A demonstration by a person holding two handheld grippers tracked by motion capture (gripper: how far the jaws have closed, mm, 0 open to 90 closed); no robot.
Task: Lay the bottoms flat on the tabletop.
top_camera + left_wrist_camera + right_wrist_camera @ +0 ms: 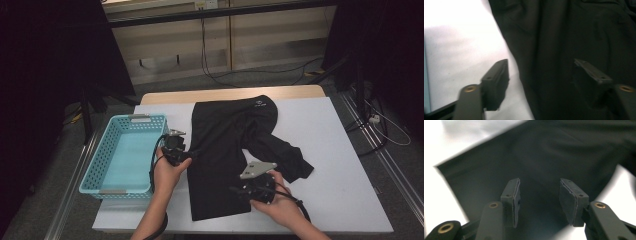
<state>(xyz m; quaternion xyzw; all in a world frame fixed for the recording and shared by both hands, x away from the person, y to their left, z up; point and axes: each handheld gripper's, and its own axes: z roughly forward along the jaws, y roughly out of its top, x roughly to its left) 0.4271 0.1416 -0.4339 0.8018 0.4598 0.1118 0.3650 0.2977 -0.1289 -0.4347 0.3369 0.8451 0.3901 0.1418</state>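
A black long-sleeved garment (230, 145) lies folded lengthwise on the white table (340, 165), collar at the far end and one sleeve bent out to the right. My left gripper (191, 153) rests at the garment's left edge. In the left gripper view its jaws (541, 67) stand open: one is over the white tabletop (461, 37), the other over the black cloth (574, 30). My right gripper (236, 190) hovers over the garment's near right part, pointing left. Its jaws (539, 187) stand open above the cloth (549, 152), gripping nothing.
A light blue perforated basket (120, 190) with nothing in it stands at the table's left edge, close beside my left hand. Bare white tabletop lies to the right of the garment. Cables trail on the floor beyond the table.
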